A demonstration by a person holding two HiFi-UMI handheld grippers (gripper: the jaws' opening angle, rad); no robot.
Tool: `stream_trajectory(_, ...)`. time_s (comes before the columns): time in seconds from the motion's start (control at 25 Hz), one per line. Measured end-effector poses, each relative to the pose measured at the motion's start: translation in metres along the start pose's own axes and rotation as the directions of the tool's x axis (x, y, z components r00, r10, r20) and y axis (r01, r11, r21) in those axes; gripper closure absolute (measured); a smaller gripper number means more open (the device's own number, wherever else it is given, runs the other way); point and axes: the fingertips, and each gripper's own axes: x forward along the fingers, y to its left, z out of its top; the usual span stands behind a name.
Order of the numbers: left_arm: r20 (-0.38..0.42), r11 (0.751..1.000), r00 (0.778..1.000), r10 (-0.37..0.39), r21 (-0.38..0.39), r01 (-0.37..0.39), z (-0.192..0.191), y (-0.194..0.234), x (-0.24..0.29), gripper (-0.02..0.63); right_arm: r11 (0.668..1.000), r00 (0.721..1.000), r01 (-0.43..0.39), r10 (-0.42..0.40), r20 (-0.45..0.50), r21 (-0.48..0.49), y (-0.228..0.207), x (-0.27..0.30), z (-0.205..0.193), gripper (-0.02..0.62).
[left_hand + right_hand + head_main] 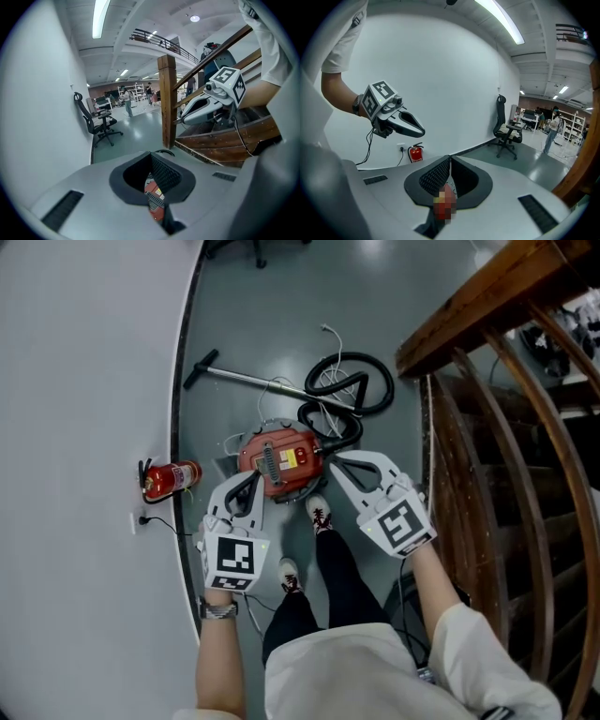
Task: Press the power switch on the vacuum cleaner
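The red vacuum cleaner point(278, 460) stands on the grey floor in front of the person's feet, with a black grille strip and a yellow label on its top. No switch can be made out at this size. My left gripper point(255, 477) hovers over the vacuum's left edge and my right gripper point(335, 461) over its right edge, both above it. Both are shut with nothing between the pads. In the left gripper view, the vacuum point(154, 197) shows through the slit below the closed left gripper point(151, 155). The right gripper point(450, 161) looks the same in its own view.
A metal wand point(253, 381) and a coiled black hose point(349, 390) lie behind the vacuum with a white cord. A fire extinguisher point(172, 479) stands by the curved white wall point(84, 381). A wooden stair railing point(469, 418) rises on the right. An office chair point(96, 124) stands further off.
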Motion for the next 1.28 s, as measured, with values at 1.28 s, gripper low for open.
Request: stream_trajectory(1.28, -0.082, 0.994, 0.997, -0.007, -0.112, -0.002, -0.078, 0.013, 0.094, 0.607, 0.989, 0.99, -0.097, 0.106, -0.088, 0.108, -0.014, 0.11, -0.114, 0.563)
